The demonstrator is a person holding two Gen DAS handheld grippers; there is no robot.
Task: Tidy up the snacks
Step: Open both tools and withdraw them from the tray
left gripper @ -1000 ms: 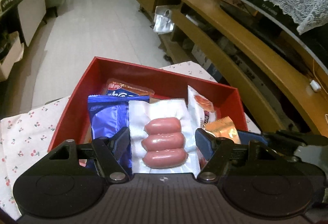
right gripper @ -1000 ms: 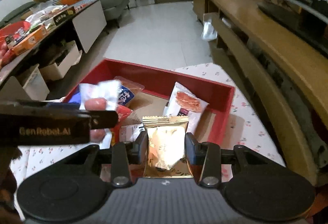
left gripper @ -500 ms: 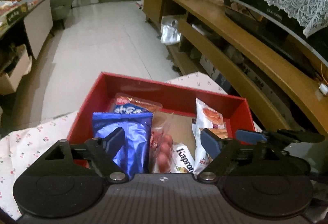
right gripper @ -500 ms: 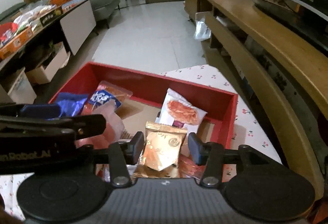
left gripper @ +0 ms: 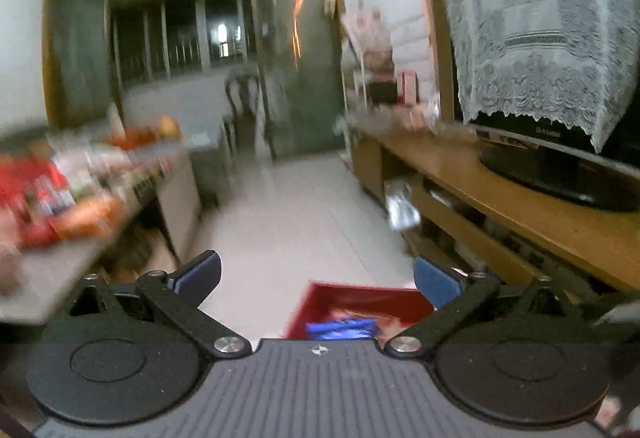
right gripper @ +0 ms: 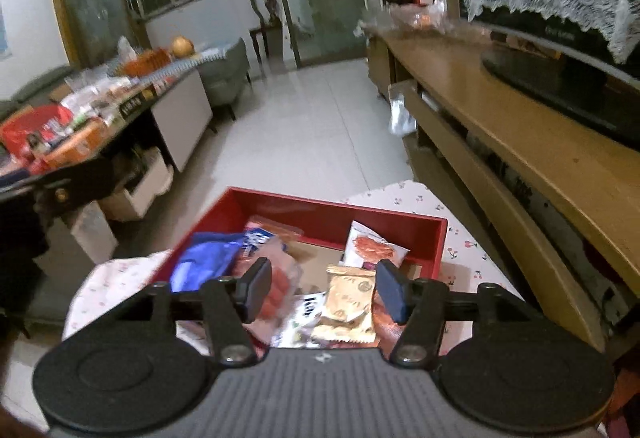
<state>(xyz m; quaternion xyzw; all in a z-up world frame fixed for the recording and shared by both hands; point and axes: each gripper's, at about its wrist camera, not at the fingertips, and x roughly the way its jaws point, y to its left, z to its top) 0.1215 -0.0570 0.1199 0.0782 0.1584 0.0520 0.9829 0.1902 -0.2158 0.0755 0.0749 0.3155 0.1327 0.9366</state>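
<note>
Below both grippers, left (left gripper: 316, 274) and right (right gripper: 324, 290), jaws spread and empty, sits the red box (right gripper: 320, 207) of snacks.

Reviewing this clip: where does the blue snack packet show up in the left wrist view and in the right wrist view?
Left wrist: the blue snack packet sits bottom centre, just above the tool body, inside the red box.
Right wrist: the packet lies lower left of centre, at the left end of the red box.
Shared landmark: the long wooden TV bench along the right side.
</note>
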